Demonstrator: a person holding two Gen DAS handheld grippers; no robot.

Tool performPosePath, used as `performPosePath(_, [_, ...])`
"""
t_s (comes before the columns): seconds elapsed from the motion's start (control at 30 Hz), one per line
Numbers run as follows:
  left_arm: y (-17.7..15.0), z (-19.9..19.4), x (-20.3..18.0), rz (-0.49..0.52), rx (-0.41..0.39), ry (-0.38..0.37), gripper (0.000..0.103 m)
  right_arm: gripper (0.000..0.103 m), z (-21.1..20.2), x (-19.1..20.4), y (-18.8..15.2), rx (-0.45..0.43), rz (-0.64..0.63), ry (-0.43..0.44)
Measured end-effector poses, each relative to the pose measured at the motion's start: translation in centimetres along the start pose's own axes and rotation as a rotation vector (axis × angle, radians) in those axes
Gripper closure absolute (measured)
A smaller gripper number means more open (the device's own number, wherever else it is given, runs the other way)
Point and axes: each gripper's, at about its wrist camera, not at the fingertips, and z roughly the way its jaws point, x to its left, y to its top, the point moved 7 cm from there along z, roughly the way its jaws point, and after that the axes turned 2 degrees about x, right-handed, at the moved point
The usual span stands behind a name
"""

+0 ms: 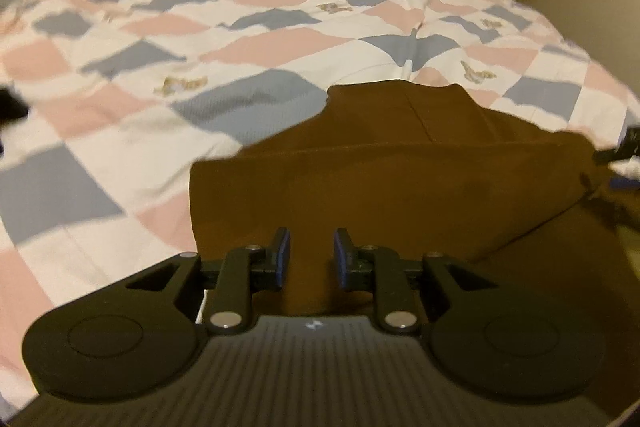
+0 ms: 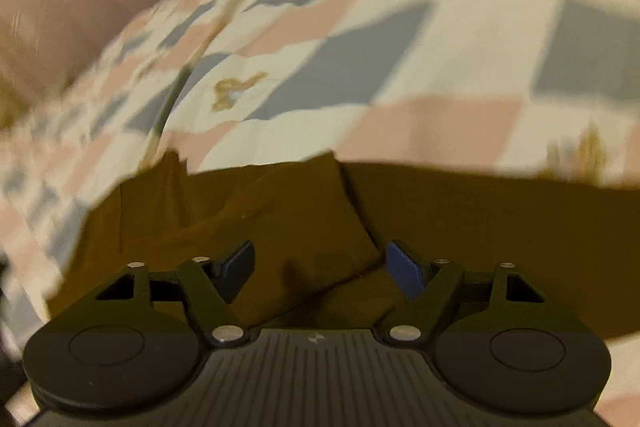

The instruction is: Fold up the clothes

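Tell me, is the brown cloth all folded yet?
Not yet. The brown cloth lies on the checked quilt with layers already overlapping, so some folding looks done. Both the left gripper and right gripper are open above it, gripping nothing. Tidying it into a neat shape seems left.

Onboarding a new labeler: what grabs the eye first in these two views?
The brown garment fills the near middle of both views, lying on the bed. Around it spreads the pink, grey and white checkered quilt. Both claws, left and right, hover open over the cloth.
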Motion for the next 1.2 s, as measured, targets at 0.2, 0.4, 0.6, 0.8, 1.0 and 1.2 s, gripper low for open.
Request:
performPosePath(0.2, [-0.6, 0.0, 1.6, -0.115, 0.024, -0.002, 0.084, 0.057, 2.0, -5.2, -0.1, -0.038, 0.443, 0.175])
performPosePath(0.4, [-0.7, -0.6, 2.4, -0.143, 0.018, 0.011, 0.084, 0.097, 0.2, -2.6, 0.7, -0.151, 0.291, 0.126])
performPosePath(0.6, [-1.3, -0.8, 3.2, -0.190, 0.028, 0.016, 0.084, 0.097, -0.2, 11.6, -4.9, -0.202, -0.716, -0.074])
performPosePath(0.8, [-1.9, -1.3, 3.4, -0.180, 0.033, 0.024, 0.081, 0.056, 3.3, 14.1, -10.6, -0.037, -0.906, -0.090])
performPosePath(1.0, [-1.1, -0.9, 0.7, -0.160, 0.040, -0.051, 0.081, 0.072, -0.4, 14.4, -8.0, -0.164, -0.722, 0.130])
performPosePath(1.2, [1.3, 0.4, -4.8, -0.094, 0.047, -0.201, 0.090, 0.091, 5.2, 11.1, -5.2, -0.001, -0.582, -0.006])
